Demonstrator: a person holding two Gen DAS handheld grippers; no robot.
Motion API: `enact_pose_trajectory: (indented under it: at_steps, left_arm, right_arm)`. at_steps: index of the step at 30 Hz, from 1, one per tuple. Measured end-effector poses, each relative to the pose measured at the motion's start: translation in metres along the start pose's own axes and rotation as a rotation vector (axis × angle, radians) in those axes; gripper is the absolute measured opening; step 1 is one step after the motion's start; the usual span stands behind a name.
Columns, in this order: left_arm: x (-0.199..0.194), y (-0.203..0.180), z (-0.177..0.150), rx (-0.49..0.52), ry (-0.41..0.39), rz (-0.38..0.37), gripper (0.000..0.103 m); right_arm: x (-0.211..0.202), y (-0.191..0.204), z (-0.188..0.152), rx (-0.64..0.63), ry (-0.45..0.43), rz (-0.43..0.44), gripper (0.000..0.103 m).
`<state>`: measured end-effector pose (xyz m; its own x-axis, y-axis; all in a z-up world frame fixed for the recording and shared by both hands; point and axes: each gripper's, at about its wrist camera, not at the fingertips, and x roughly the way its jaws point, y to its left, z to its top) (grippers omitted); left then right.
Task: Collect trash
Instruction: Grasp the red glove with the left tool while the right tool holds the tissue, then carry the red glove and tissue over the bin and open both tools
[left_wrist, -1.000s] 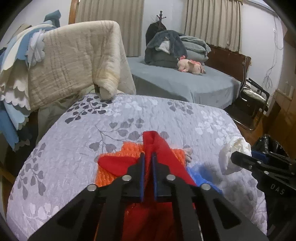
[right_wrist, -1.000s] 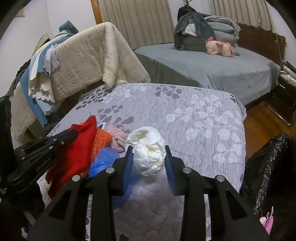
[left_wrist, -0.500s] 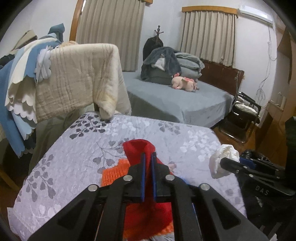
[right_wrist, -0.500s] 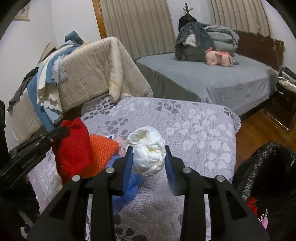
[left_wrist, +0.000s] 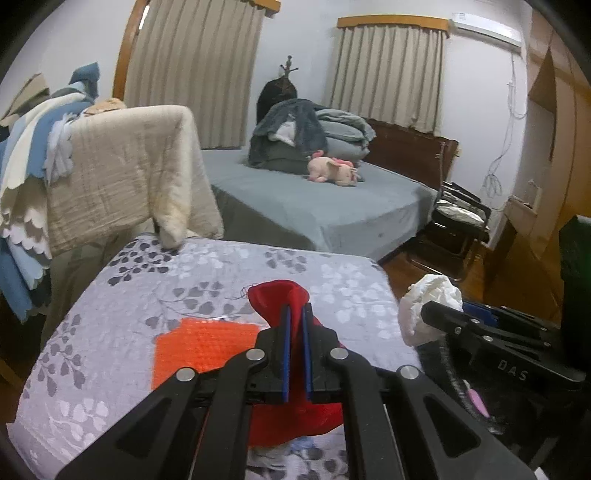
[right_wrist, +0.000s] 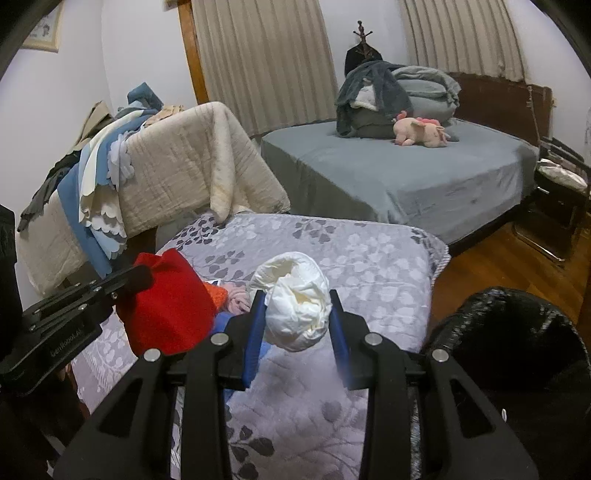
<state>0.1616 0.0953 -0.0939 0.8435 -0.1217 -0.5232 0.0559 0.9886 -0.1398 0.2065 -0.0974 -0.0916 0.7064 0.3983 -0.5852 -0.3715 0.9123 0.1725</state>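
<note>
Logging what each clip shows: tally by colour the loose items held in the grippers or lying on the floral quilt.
Red: 1, red cloth, held.
White: 1, white wad, held.
Orange: 1, orange knit piece.
Blue: 1, blue item.
Pink: 1, pink item.
Total: 5

Dim, even indoor light; soft focus, fisheye bending, dark vignetted corners.

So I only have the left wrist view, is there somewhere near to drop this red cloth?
Observer: Yes. The right wrist view shows a black plastic trash bag on the floor beside the floral grey mattress.
Operator: Is the right gripper carrying anything?
Observer: The right gripper is shut on a crumpled white paper wad, clear of the mattress.
Operator: What is under my red cloth?
Observer: From the right, the red cloth hangs free from the left gripper; an orange knitted piece, something pink and something blue lie behind it.
</note>
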Motion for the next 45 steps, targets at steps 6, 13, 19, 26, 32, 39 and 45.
enact_pose_trajectory:
  at_steps: [6,13,19,26,32,39,45]
  left_arm:
    - [-0.004,-0.031,0.002,0.025,0.002,-0.052,0.006]
    - [-0.003,-0.070,0.003,0.057,0.004,-0.119,0.006]
    - [0.003,-0.105,0.005,0.088,0.007,-0.181,0.005]
    - [0.017,-0.149,0.004,0.122,0.024,-0.263,0.005]
    - [0.028,-0.188,0.006,0.158,0.030,-0.323,0.005]
    - [0.044,-0.230,0.003,0.198,0.045,-0.375,0.005]
    - [0.059,-0.258,-0.001,0.212,0.067,-0.408,0.005]
  right_arm:
    - [-0.025,-0.019,-0.002,0.020,-0.019,-0.033,0.032]
    - [-0.054,-0.047,-0.009,0.047,-0.038,-0.086,0.032]
    - [-0.079,-0.079,-0.014,0.083,-0.053,-0.152,0.032]
    - [-0.108,-0.117,-0.025,0.118,-0.063,-0.235,0.032]
    - [-0.129,-0.146,-0.037,0.144,-0.068,-0.307,0.032]
    - [-0.144,-0.175,-0.049,0.174,-0.069,-0.370,0.032]
    - [-0.151,-0.193,-0.059,0.197,-0.068,-0.408,0.032]
